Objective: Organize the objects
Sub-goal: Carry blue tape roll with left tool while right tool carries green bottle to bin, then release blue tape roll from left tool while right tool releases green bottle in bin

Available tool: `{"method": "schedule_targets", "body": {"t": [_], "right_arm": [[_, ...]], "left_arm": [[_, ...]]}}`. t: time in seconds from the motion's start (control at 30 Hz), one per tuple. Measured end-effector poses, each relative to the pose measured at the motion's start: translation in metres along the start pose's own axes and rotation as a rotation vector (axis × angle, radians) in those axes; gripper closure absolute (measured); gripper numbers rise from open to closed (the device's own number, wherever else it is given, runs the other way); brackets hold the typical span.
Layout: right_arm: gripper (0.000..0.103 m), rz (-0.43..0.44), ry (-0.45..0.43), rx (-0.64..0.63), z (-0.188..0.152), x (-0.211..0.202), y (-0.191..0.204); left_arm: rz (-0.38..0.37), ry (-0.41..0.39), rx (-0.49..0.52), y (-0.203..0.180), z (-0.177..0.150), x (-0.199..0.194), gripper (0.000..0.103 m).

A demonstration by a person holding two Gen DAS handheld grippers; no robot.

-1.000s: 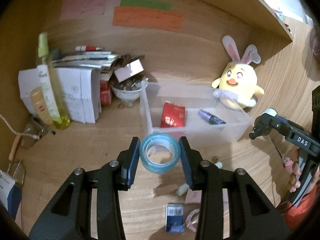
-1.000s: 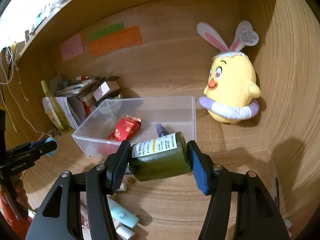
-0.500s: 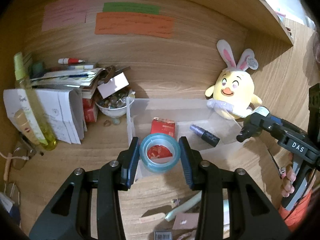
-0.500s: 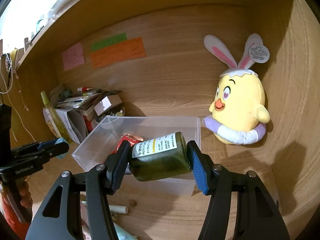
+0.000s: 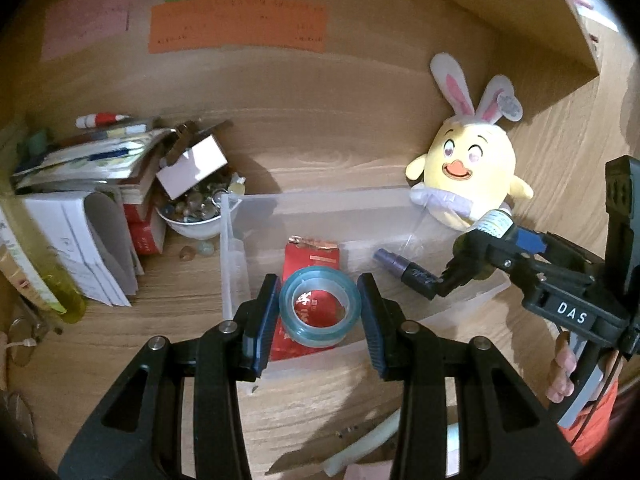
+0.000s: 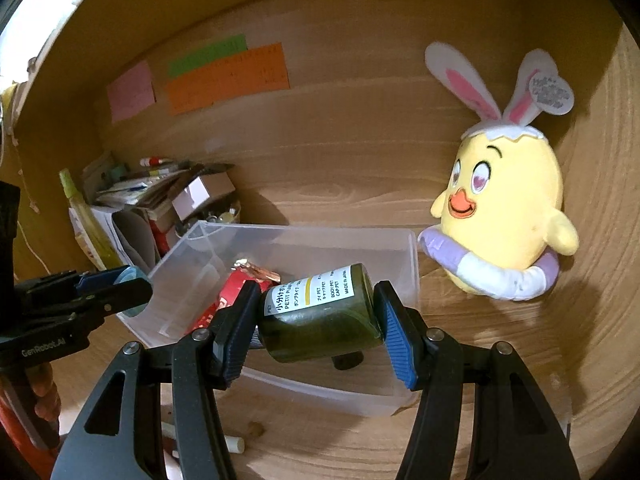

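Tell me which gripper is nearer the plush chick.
Right. The right gripper, holding the green bottle, is at the bin's end beside the chick; the left gripper, holding tape, is farther left.

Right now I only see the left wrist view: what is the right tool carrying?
Observer: A dark green bottle with a white label, clamped sideways in the right tool.
Operator: Is it over the clear bin?
Observer: It appears to hang over the clear bin's right half, beside the red packet.
Operator: And my tape roll?
Observer: From the right side, the tape roll in the left tool sits by the bin's left wall.
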State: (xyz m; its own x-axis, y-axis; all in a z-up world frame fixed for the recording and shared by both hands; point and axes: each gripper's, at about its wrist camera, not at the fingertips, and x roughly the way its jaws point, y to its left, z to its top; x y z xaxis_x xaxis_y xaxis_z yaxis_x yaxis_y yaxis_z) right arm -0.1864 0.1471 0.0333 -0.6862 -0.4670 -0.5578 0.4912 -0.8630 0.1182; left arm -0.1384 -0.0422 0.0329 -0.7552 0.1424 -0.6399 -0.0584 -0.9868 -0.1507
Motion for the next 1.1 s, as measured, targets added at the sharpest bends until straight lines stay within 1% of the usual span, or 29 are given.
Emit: {"method": "schedule_targets", "body": {"t": [0.33,0.67,0.73,1.0,1.1], "right_arm": [[0.048,-0.012,0.077,-0.019,-0.007,0.031,0.002],[0.048,-0.017,0.131,-0.041,-0.012,0.046,0.005],[0.048,-0.02,0.137,-0.048,-0.013,0.048,0.006],[0.048,-0.018,0.147,-0.056,-0.015,0.051,0.009],[0.047,-0.016,0.153,-0.058,-0.014,0.052,0.009]], "left_arm": [[0.013,0.063,0.022,0.001,0.002,0.031,0.064],[0.031,0.114,0.046,-0.004,-0.004,0.055,0.064],[0.042,0.113,0.059,-0.006,-0.004,0.055,0.064],[0.042,0.112,0.069,-0.009,-0.005,0.055,0.064],[0.037,0.113,0.071,-0.011,-0.004,0.053,0.062]]}}
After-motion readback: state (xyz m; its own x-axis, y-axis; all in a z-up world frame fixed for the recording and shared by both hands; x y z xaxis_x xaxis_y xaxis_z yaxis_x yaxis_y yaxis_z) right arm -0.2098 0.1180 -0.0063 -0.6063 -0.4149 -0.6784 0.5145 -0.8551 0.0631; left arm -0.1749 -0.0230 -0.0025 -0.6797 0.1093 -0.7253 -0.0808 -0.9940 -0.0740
